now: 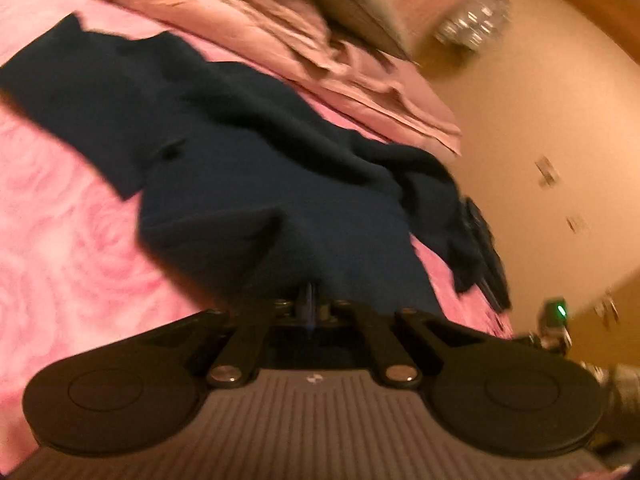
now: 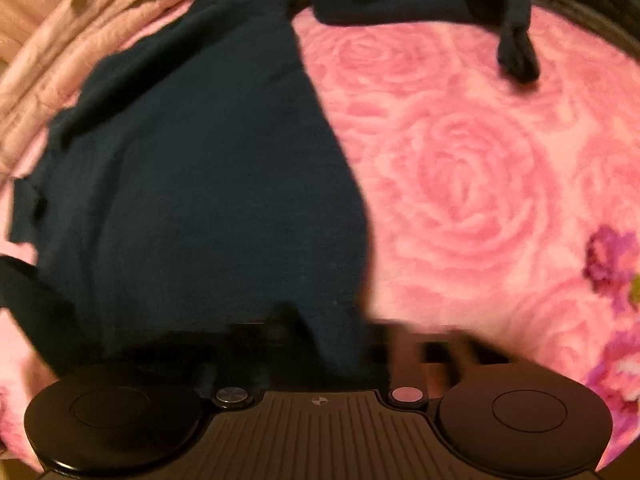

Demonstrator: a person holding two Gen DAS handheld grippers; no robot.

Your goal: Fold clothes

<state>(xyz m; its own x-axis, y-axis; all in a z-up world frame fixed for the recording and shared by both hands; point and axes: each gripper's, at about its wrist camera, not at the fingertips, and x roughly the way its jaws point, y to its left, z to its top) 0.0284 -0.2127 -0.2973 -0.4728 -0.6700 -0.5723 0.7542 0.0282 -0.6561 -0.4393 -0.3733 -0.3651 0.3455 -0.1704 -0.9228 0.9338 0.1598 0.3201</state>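
left gripper [image 1: 310,300]: jaws closed on navy garment [image 1: 240,128]; right gripper [image 2: 336,344]: jaws blurred, grip unclear | pink folded pile [image 1: 360,68]

Home bedroom, pink rose-patterned blanket [image 2: 460,184] over a bed, rumpled pink bedding [image 1: 280,28] (blurred), beige wall [image 1: 520,140]

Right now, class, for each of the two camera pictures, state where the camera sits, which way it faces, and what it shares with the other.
Left wrist: sits on the left gripper, angled down across the bed at the dark garment, with a wall beyond; its own fingers and mount show.
Right wrist: sits on the right gripper, facing steeply down at the garment's edge; its blurred fingers show.
Shared: the dark garment, the pink rose blanket and the folded pink bedding.
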